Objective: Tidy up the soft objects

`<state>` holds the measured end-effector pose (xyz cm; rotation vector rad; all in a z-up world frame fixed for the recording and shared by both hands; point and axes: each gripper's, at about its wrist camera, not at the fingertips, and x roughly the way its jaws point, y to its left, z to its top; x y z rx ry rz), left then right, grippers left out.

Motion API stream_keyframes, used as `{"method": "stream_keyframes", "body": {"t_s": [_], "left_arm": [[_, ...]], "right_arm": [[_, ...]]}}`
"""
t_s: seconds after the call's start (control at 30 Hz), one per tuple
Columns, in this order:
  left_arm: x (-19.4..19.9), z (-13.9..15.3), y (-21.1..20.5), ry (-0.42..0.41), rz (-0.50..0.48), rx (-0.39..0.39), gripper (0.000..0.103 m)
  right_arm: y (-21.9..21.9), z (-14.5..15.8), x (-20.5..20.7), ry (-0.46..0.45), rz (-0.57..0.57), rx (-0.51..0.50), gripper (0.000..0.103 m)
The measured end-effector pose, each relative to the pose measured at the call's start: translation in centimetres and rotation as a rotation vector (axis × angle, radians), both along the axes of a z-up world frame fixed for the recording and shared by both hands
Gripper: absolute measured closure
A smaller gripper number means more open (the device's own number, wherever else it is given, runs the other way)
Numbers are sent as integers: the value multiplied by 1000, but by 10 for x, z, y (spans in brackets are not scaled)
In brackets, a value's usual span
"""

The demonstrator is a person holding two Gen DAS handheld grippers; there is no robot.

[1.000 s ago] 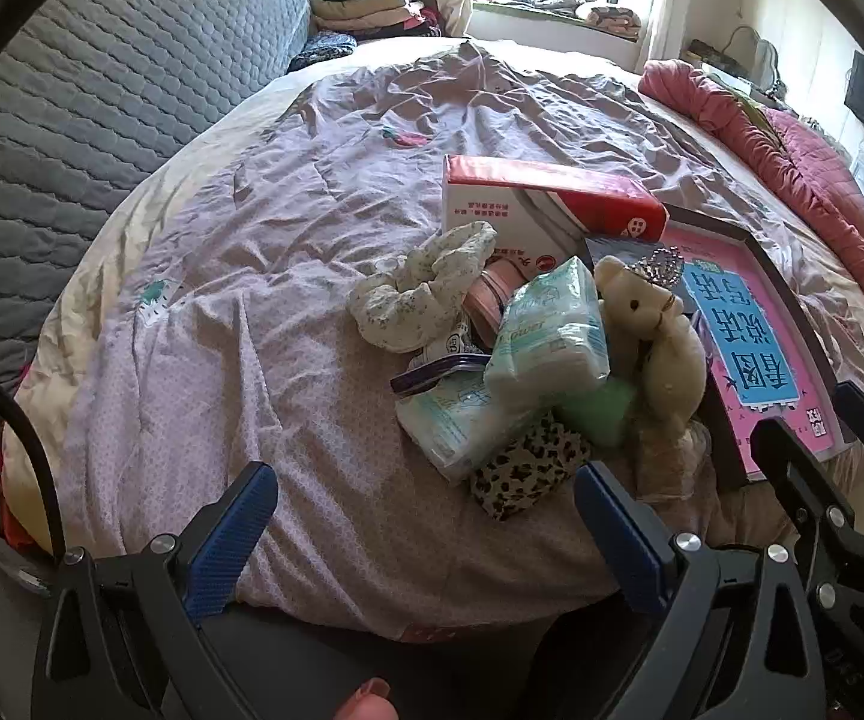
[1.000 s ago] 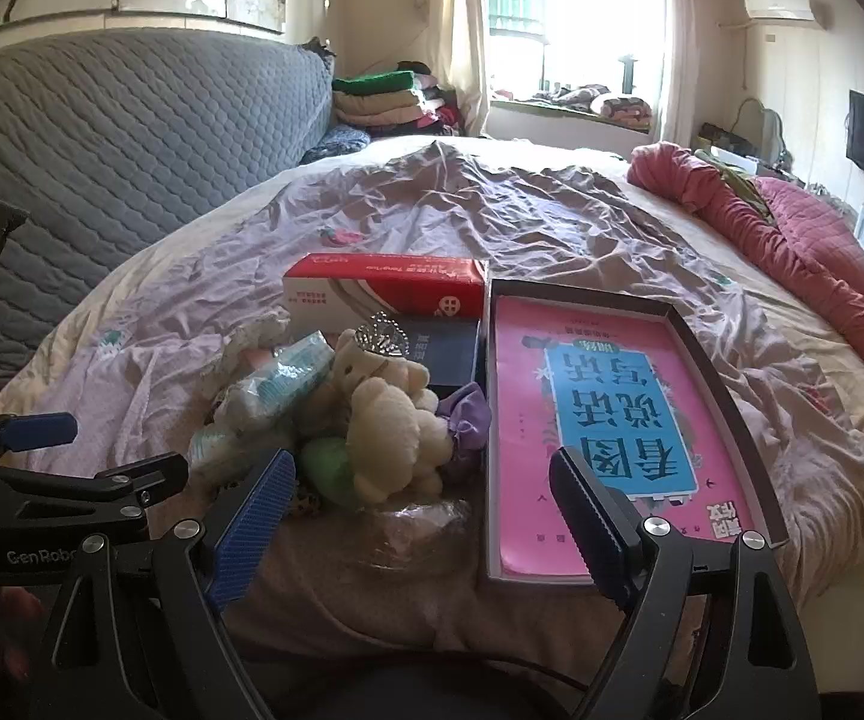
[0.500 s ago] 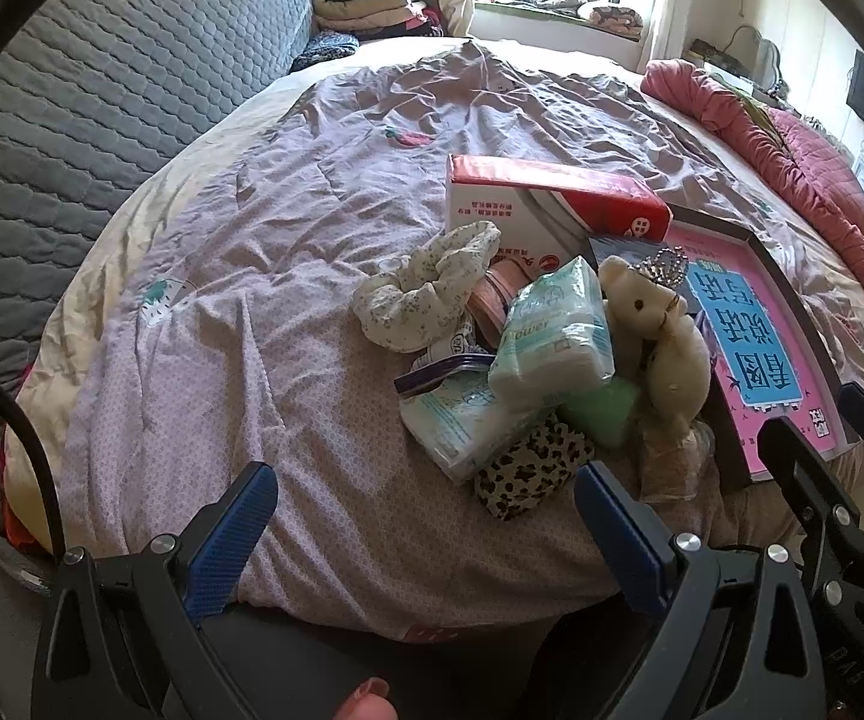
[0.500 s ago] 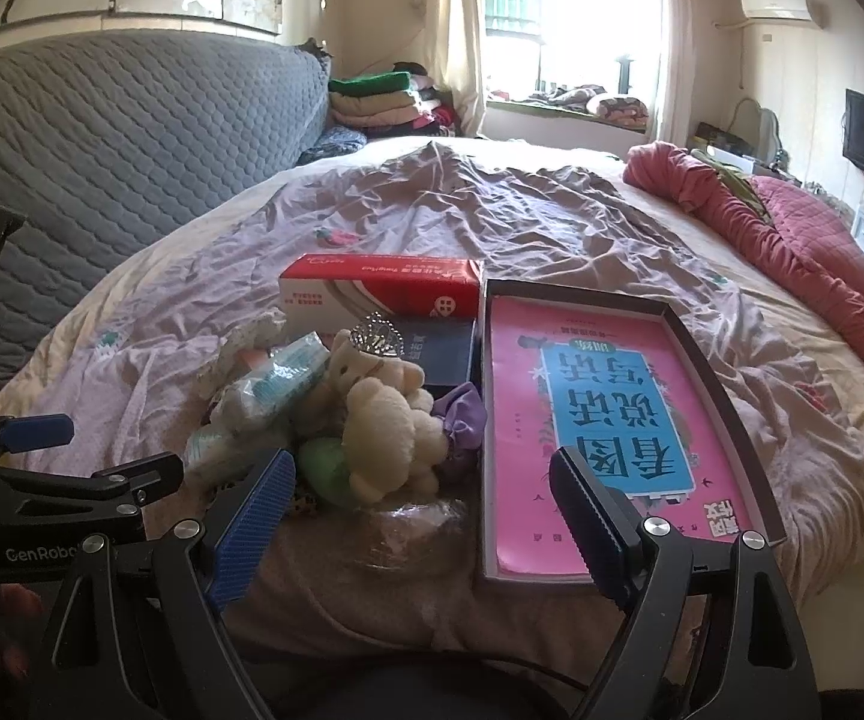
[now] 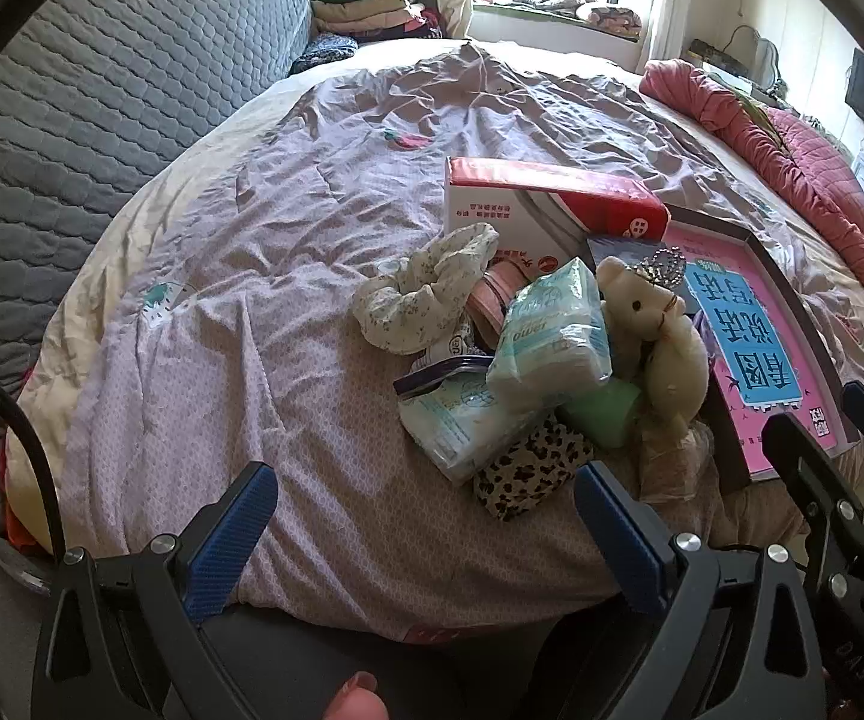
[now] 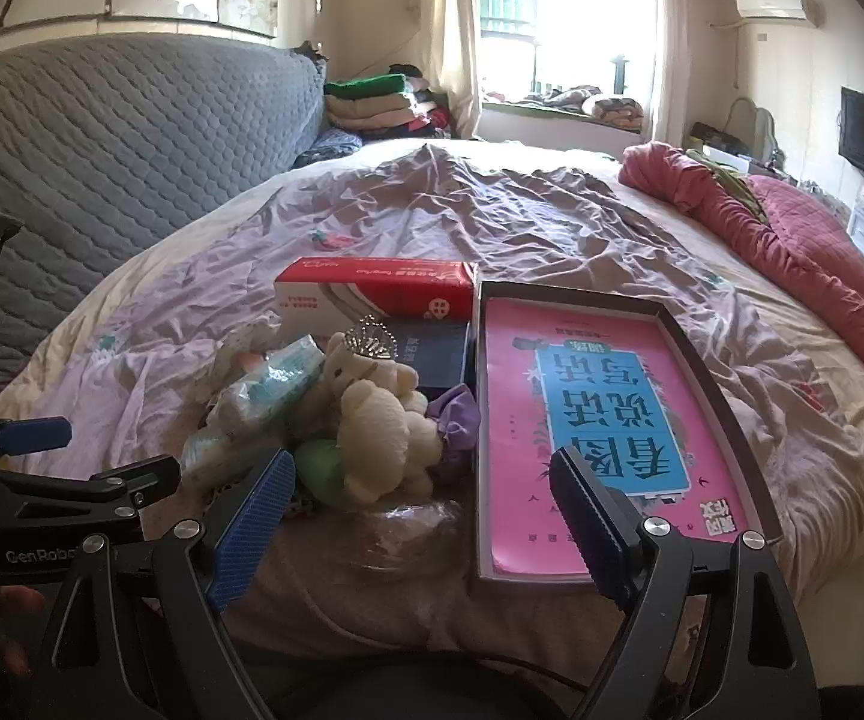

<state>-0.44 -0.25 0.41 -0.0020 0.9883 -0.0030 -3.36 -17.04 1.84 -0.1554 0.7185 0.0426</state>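
Observation:
A pile of soft things lies near the bed's front edge: a cream teddy bear with a tiara [image 5: 654, 330] [image 6: 381, 414], tissue packs [image 5: 552, 336] [image 6: 279, 387], a floral scrunchie [image 5: 426, 294], a leopard-print pouch [image 5: 528, 468], a green soft piece [image 5: 603, 414] and a purple cloth [image 6: 459, 414]. My left gripper [image 5: 426, 516] is open and empty, in front of the pile. My right gripper [image 6: 420, 498] is open and empty, just short of the bear; it also shows at the right of the left wrist view [image 5: 840, 450].
A red and white box [image 5: 546, 204] [image 6: 378, 294] stands behind the pile. A dark tray holding a pink book [image 5: 750, 324] [image 6: 606, 420] lies right of it. A pink quilt [image 6: 792, 234] lies along the right. A grey headboard [image 5: 72, 120] is left.
Both views have shifted very slightly; the pile sits a touch further right and lower in the left wrist view. Nothing was grasped or moved.

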Motion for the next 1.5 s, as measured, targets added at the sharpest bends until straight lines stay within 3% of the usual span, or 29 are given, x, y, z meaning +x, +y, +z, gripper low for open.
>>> {"method": "stream_keyframes", "body": {"t_s": [0.8, 1.27, 1.5], "left_arm": [[3, 0, 11, -17, 22, -20, 3], [28, -13, 49, -18, 85, -94, 3], [62, -11, 52, -47, 85, -124, 3]], "right_arm": [[-1, -5, 2, 16, 7, -4, 15], [-1, -21, 23, 67, 6, -4, 15], [-1, -31, 37, 87, 6, -9, 15]]}}
